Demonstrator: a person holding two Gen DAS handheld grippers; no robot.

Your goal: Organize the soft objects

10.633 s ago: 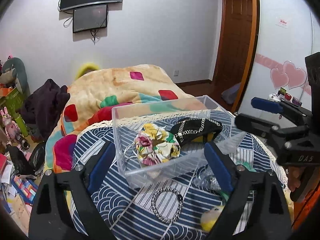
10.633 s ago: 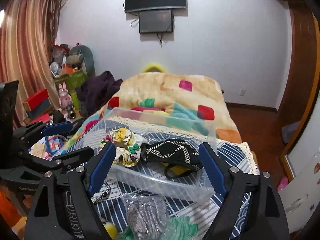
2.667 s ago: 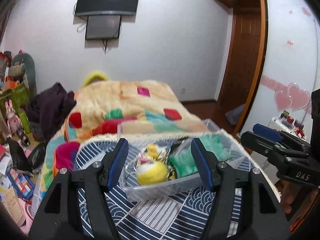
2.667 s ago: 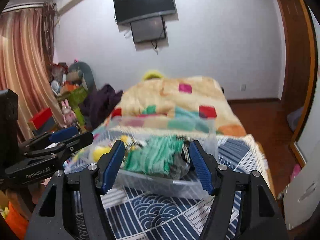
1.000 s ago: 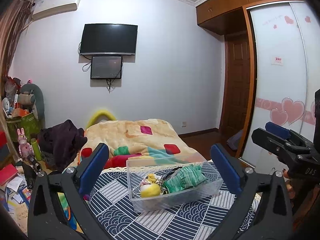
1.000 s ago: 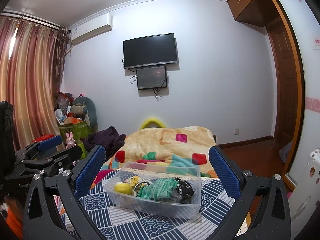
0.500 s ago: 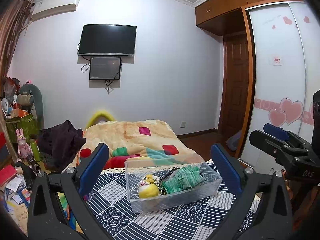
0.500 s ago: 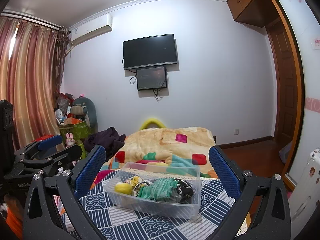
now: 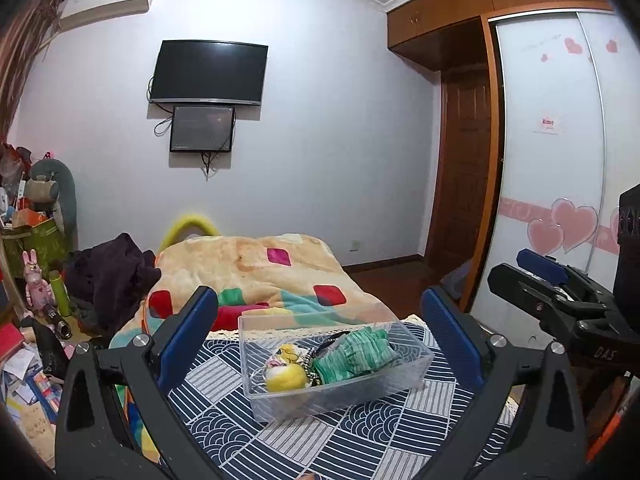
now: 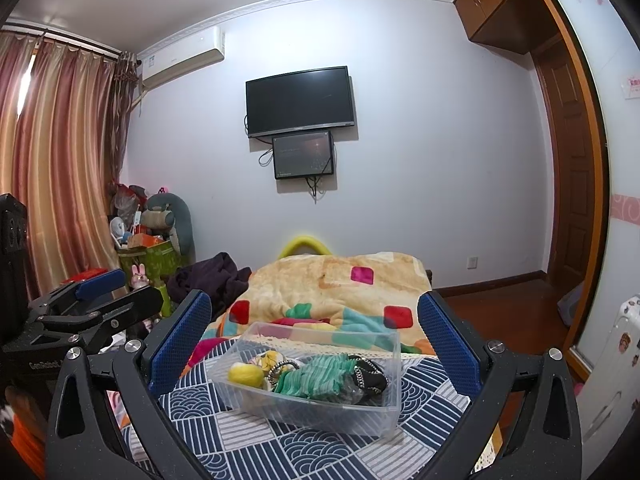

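A clear plastic bin [image 9: 416, 372] stands on a blue patterned cloth [image 9: 360, 436]. Inside lie a yellow fuzzy ball [image 9: 285, 377], a floral scrunchie [image 9: 289, 352], a green cloth [image 9: 356, 356] and a black chained item [image 10: 370, 372]. The bin also shows in the right wrist view [image 10: 376, 412]. My left gripper [image 9: 320, 336] is open and empty, held back from and above the bin. My right gripper [image 10: 314, 332] is open and empty, likewise back from the bin. Each gripper shows at the edge of the other's view.
A bed with a patchwork blanket [image 9: 260, 268] lies behind the bin. Clutter and toys [image 9: 28, 280] fill the left floor. A wardrobe with heart stickers [image 9: 560, 224] and a wooden door [image 9: 460, 208] stand at the right. A TV [image 10: 300, 100] hangs on the far wall.
Over the last second both grippers stay open and nearly still, away from the bin. Earlier, the green cloth and yellow ball went into the bin and both grippers pulled back.
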